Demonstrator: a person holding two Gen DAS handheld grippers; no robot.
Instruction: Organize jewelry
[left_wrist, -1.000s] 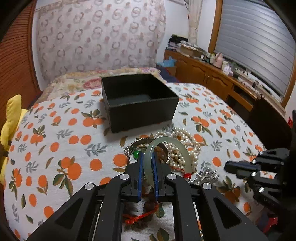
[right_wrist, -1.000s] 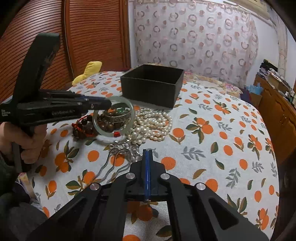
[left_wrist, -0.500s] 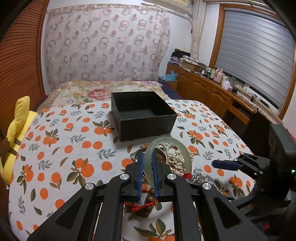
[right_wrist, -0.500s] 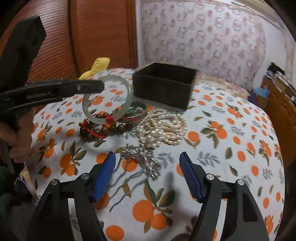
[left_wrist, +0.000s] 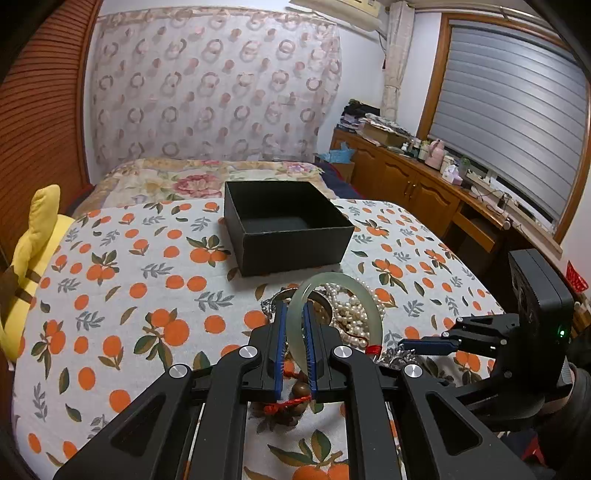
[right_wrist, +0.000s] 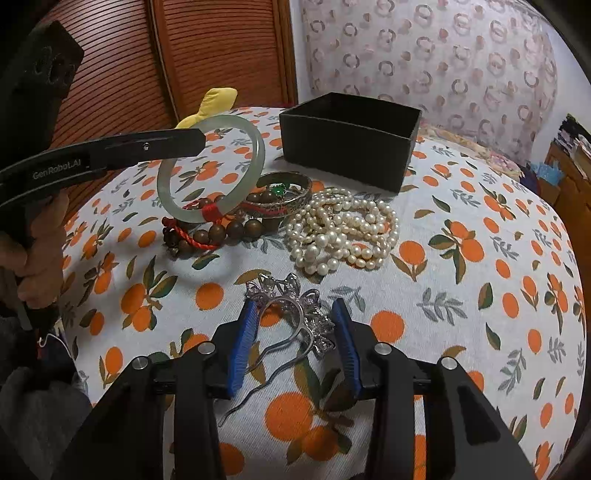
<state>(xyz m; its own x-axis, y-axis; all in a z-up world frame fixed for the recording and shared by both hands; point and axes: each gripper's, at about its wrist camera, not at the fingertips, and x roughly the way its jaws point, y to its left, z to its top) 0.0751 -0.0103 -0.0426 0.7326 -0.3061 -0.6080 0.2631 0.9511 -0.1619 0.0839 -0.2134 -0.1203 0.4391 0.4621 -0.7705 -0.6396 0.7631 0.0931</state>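
A bed's orange-print cloth (right_wrist: 461, 229) bears an open black box (right_wrist: 351, 140) at the far side. Nearer lie a pearl necklace (right_wrist: 343, 232), wooden beads (right_wrist: 207, 236) and a metal bangle (right_wrist: 284, 195). The left gripper (left_wrist: 295, 325) is clamped on a pale jade bangle (right_wrist: 210, 166), held above the beads. The right gripper (right_wrist: 295, 332) is closing around a silver hairpin (right_wrist: 295, 314) on the cloth, pads not yet touching.

Soft even indoor light, faint shadows, sharp focus, fisheye bending, dark corners
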